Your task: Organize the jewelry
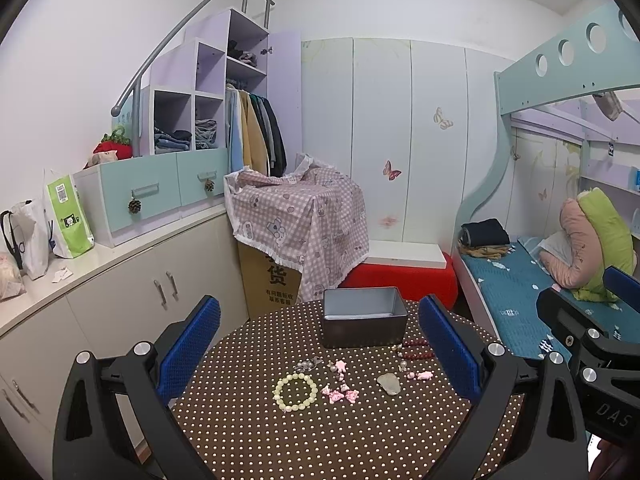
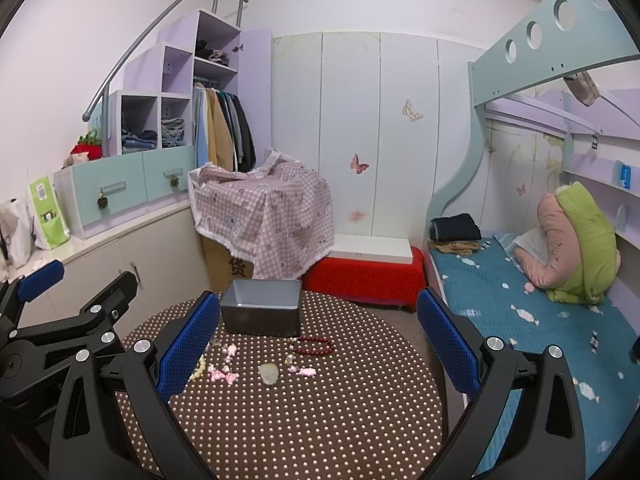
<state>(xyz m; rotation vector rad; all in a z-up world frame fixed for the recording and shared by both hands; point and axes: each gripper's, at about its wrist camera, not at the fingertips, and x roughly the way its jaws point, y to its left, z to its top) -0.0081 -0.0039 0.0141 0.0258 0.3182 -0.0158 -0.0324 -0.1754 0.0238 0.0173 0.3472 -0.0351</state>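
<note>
On a round brown table with white dots lies loose jewelry. A pale bead bracelet is at the left, pink charm pieces in the middle, a grey-green stone pendant beside them, and a dark red bead bracelet near the tin. An empty grey metal tin stands at the table's far side. My left gripper hovers open above the jewelry. My right gripper is open too, over the table's right half.
Beyond the table stand a cardboard box under a pink checked cloth, a red ottoman and white wardrobe doors. A low cabinet with a counter runs along the left. A bunk bed with a blue mattress lies to the right.
</note>
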